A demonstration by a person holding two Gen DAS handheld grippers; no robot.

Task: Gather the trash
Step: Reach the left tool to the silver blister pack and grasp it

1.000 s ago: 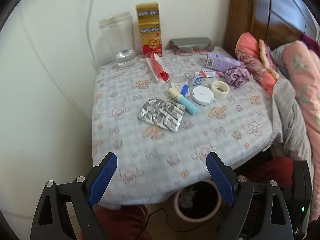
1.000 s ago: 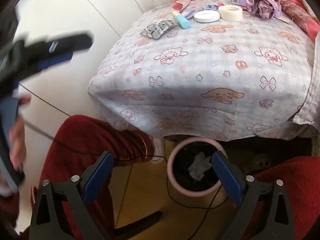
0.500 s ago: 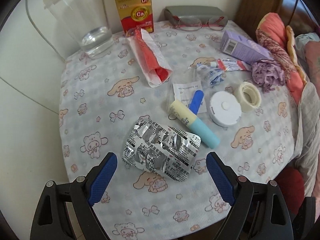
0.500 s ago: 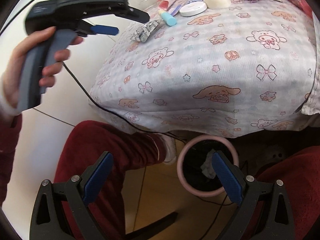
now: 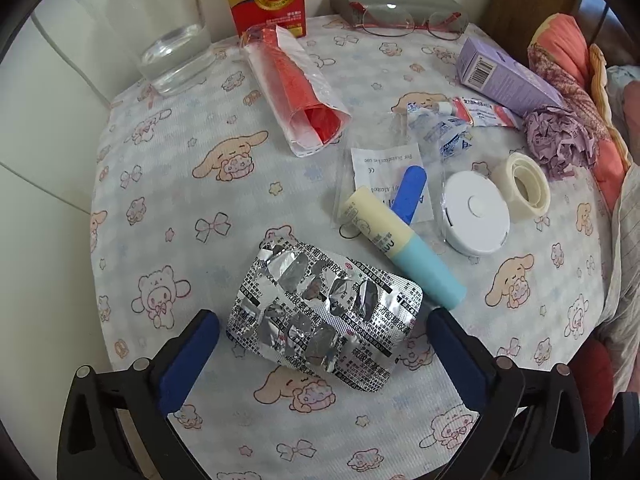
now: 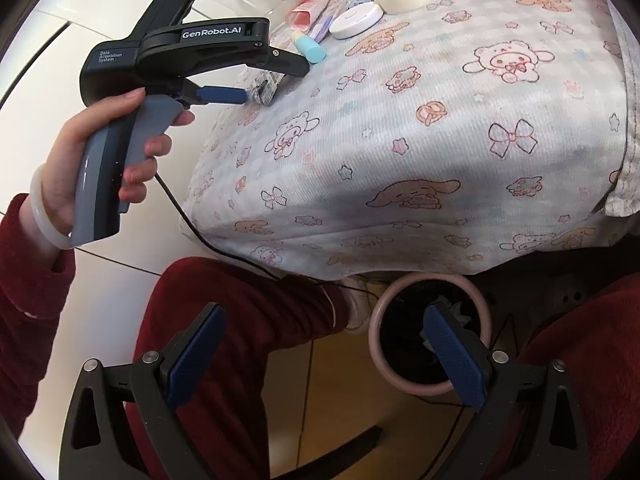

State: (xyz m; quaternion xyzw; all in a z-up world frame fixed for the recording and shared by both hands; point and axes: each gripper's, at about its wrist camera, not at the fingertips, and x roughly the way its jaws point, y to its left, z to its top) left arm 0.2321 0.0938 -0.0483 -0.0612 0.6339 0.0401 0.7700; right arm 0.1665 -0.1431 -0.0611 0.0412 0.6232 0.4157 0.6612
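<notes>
- The empty foil blister pack (image 5: 324, 312) lies flat on the cartoon-print tablecloth (image 5: 168, 184) at the near side of the bedside table, just beside the yellow-and-blue tube (image 5: 400, 246).
- The left gripper (image 5: 322, 344) points steeply down at it; its jaws have just been opening and stand wide, 1 on each side of the pack, pads not pressing it.
- The pack looks very light, thin and crinkly, likely to buckle or slide on the cloth. Judged best grip: across its short width near the middle, pressing down a little so the pads catch both edges.
- The right gripper (image 6: 324, 352) is released and empty, low over the pink-rimmed bin (image 6: 430, 332) under the table.
- In the right wrist view the left gripper's own body covers most of the pack.
- Whether any pills remain in the crushed pockets is hard to tell; the bin's contents are dark apart from some pale paper.
</notes>
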